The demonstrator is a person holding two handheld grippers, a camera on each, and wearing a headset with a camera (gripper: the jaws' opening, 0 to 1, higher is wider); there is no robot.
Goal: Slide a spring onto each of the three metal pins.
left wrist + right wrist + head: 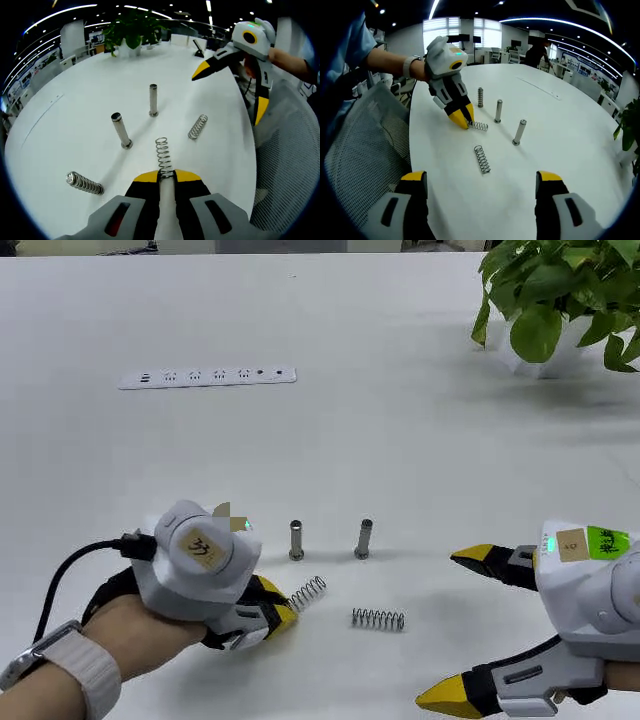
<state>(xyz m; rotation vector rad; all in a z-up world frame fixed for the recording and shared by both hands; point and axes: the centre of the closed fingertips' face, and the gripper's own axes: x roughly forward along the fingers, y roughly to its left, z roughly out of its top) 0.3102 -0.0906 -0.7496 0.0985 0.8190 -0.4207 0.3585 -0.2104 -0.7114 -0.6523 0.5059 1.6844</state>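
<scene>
You are working at a white table (400, 440) with a matte top. A white power strip (208, 377) is lying flat on it at the far left, well apart from your working area, with its row of sockets facing up. A leafy green potted plant (560, 290) is standing at the far right in a white pot (565, 362) and casting a soft shadow on the tabletop. A grey mesh chair (365, 145) is sitting just beside the near table edge. Ceiling light strips (540, 20) are glowing over the open-plan office behind you.

An open-plan office: white table (400, 440), power strip (208, 377), potted plant (560, 290), ceiling light strips (560, 22).
</scene>
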